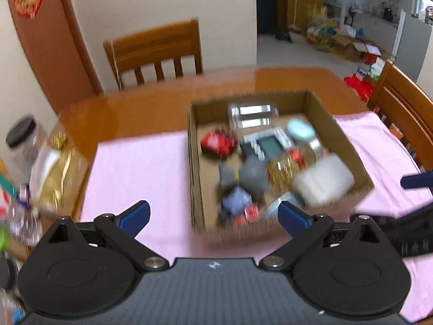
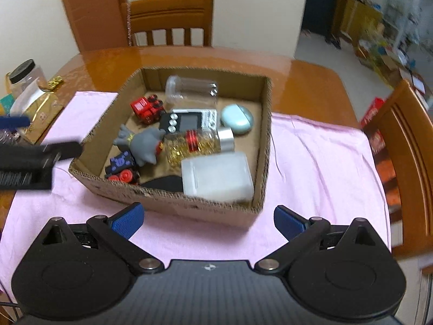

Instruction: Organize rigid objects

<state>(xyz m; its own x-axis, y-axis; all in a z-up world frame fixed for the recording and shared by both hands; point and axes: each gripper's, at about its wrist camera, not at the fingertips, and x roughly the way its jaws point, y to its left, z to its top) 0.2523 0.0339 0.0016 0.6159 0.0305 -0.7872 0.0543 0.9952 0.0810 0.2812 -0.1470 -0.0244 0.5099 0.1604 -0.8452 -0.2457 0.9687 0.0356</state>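
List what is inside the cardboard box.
In the cardboard box: a clear jar, red toy train, timer, mint case, grey toy, gold-filled bottle, white container, blue toy train. A dark thing by the front wall is mostly covered.

Beyond my work I see a wooden table (image 2: 189,57) with a pink cloth (image 2: 319,157) spread over its near part. A wooden chair (image 2: 170,19) stands at the far side, against a cream wall (image 1: 151,0), and a second chair (image 2: 406,146) stands at the right edge. At the table's left end sit a clear jar with a black lid (image 2: 25,74) and a gold packet (image 2: 43,116). A red ornament (image 1: 28,0) hangs on the brown door (image 1: 54,54). Boxes (image 1: 349,47) litter the far room's floor.
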